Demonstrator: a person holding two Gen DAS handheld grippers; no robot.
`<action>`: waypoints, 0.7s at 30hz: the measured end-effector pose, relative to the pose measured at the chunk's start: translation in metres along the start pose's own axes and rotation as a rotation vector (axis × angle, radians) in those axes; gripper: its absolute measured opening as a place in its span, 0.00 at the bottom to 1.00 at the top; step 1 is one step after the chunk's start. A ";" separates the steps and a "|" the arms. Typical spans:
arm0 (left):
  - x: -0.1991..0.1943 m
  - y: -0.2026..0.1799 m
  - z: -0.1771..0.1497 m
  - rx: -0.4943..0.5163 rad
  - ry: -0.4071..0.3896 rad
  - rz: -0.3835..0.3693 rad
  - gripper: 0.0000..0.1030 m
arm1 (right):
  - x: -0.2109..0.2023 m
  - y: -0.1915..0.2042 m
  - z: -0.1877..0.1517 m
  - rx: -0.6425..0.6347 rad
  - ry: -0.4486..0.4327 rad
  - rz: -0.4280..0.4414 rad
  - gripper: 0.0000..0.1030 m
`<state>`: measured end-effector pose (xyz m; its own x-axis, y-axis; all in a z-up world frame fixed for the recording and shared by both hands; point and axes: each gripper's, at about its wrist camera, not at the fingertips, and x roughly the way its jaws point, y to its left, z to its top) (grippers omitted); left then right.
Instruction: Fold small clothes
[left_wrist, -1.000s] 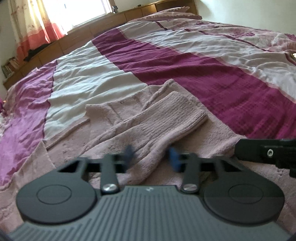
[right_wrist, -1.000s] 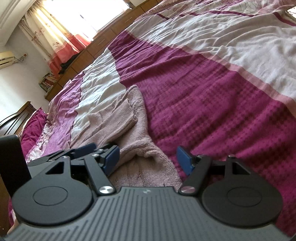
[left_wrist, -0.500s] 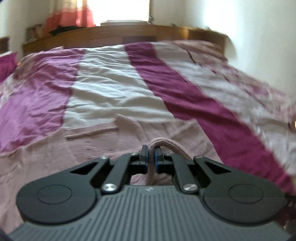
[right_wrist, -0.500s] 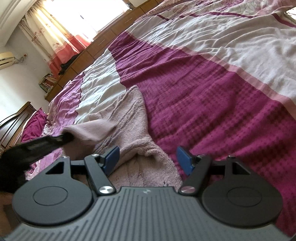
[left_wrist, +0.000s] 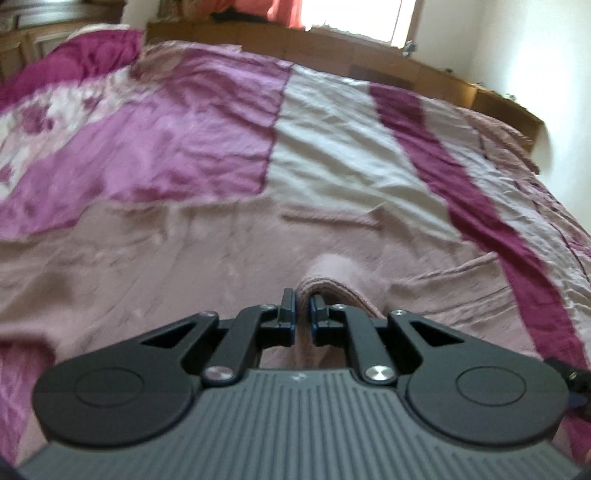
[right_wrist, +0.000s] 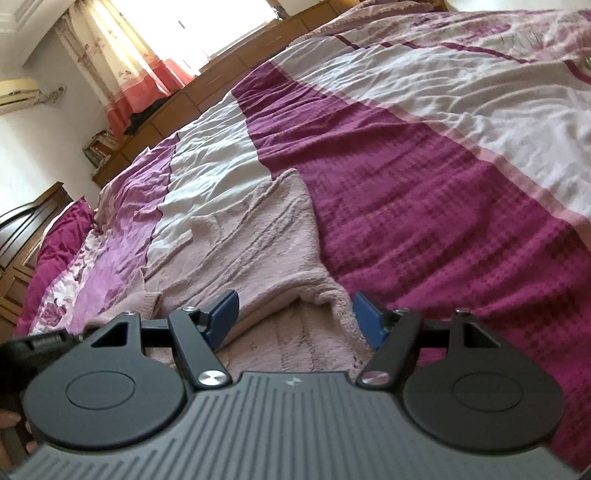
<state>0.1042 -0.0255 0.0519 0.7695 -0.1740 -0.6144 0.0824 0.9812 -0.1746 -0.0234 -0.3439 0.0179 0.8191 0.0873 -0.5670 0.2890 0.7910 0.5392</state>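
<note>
Left tongs (left_wrist: 303, 308) now clenched on sleeve (left_wrist: 334, 275), open a second ago; sleeve lifted off sweater (right_wrist: 258, 236) and carried across its body. Right tongs (right_wrist: 293, 319) released, hovering over hem. Sweater flat on bed (right_wrist: 424, 192). Sleeve fold likely underway.

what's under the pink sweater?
The pink knit sweater lies flat on the striped bedspread, which shows around it in magenta and white bands. The left gripper pinches a fold of it. Whatever lies directly beneath the knit is covered.
</note>
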 end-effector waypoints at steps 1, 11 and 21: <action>0.000 0.005 -0.003 -0.010 0.010 0.007 0.10 | -0.001 0.001 0.000 -0.005 0.000 -0.001 0.73; -0.010 0.029 -0.017 -0.006 0.062 0.041 0.41 | -0.005 0.014 -0.001 -0.053 -0.007 -0.008 0.73; -0.027 0.029 -0.020 0.041 0.090 0.015 0.50 | -0.010 0.030 -0.004 -0.102 -0.013 0.015 0.73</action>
<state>0.0733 0.0057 0.0480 0.7113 -0.1645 -0.6833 0.0986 0.9860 -0.1347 -0.0251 -0.3183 0.0373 0.8293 0.0923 -0.5511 0.2255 0.8471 0.4813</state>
